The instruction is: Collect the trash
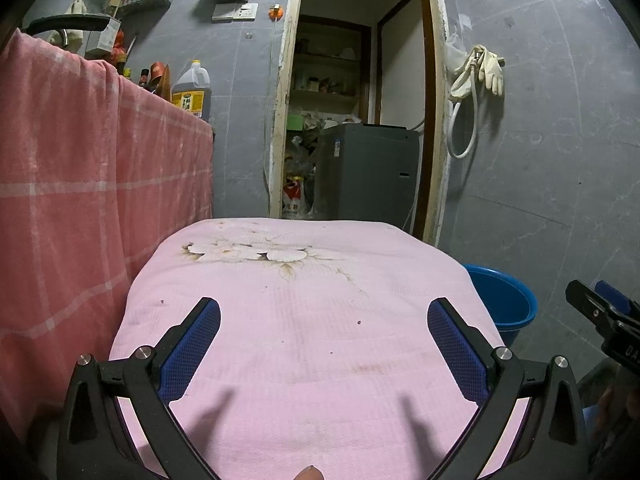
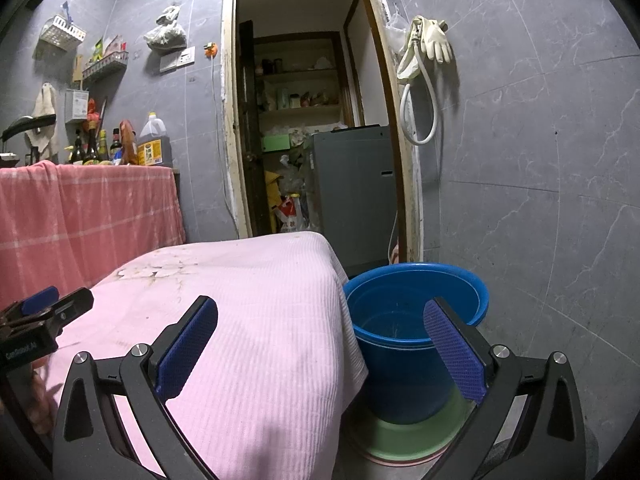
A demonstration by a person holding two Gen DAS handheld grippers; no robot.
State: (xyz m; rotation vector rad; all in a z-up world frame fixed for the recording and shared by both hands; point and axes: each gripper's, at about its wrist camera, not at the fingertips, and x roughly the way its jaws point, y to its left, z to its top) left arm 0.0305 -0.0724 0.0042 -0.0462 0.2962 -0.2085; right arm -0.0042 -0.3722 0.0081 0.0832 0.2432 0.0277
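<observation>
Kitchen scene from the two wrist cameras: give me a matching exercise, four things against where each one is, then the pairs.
Things:
1. blue bucket
2. rubber gloves
3. oil jug
4. pink cloth

Places:
A. hanging on the wall right of the doorway
B. draped over the surface under both grippers
C. on the floor beside the pink-covered surface
D. on the counter behind the red checked cloth

Pairs: 1-C, 2-A, 3-D, 4-B

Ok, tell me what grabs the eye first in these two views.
The pink cloth fills the foreground, spread over a surface under both open grippers, left and right. A blue bucket stands on the floor just past its right edge. A red checked cloth hangs on the left.
</observation>
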